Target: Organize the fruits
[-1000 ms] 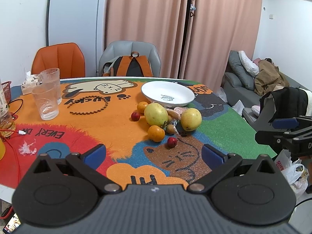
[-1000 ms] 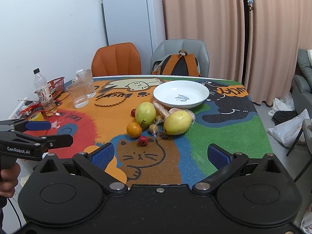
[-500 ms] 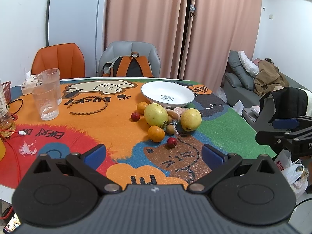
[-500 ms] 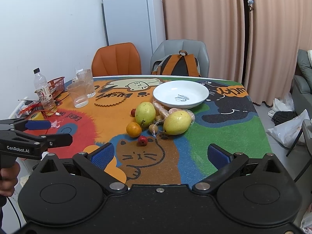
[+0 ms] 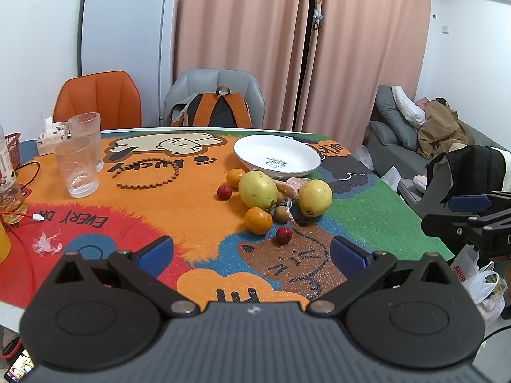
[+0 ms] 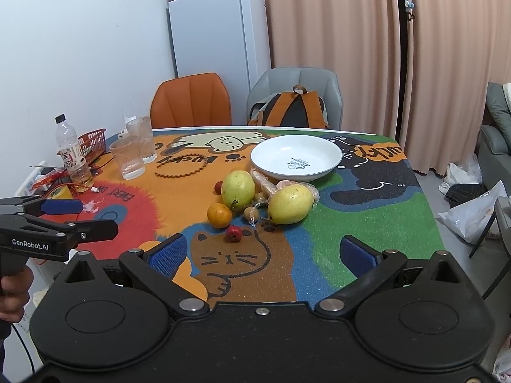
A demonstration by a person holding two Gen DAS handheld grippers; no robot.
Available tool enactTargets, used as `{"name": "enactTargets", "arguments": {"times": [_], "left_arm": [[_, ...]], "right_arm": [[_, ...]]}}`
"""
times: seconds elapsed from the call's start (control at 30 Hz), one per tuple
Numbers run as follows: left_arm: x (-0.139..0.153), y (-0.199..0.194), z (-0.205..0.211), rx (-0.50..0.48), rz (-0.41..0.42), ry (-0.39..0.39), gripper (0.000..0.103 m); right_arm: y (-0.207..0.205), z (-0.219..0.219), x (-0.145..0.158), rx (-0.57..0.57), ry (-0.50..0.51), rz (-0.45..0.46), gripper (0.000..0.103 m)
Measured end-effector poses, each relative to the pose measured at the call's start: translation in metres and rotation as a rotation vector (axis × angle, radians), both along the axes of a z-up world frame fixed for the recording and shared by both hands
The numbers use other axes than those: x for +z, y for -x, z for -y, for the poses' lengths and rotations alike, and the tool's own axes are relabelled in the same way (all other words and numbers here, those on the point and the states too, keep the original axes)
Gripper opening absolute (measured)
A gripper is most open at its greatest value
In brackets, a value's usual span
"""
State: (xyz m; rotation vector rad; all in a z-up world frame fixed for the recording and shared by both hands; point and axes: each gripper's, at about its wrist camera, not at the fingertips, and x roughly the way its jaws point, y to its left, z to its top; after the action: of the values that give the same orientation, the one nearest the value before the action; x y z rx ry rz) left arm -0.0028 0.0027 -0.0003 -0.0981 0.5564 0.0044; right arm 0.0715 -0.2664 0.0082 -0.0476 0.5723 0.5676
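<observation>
Both wrist cams face fwd; share fruit pile point(image 5: 274, 198).

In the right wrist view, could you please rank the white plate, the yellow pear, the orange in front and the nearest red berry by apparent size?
1. white plate
2. yellow pear
3. orange
4. red berry

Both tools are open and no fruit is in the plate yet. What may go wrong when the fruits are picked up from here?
1. The fruits lie in a tight pile: lifting the large green-yellow fruit may send the orange or the small red fruit rolling across the mat.
2. Clear plastic wrap lies among the fruits and may catch on a tool.
3. The white plate sits right behind the pile, so a push could shift it.
</observation>
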Motion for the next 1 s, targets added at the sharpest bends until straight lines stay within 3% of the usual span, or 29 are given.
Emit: {"name": "enactTargets", "arguments": {"times": [0.83,1.0], "left_arm": [[-0.042,-0.043,0.007,-0.010,-0.120,-0.018,0.103],[-0.050,-0.054,0.002,-0.011,-0.125,0.000,0.103]], "right_arm": [[-0.027,-0.017,-0.051,0.091,0.010,-0.092,0.103],[-0.042,-0.014,-0.058,0.051,-0.027,-0.088,0.103]]}}
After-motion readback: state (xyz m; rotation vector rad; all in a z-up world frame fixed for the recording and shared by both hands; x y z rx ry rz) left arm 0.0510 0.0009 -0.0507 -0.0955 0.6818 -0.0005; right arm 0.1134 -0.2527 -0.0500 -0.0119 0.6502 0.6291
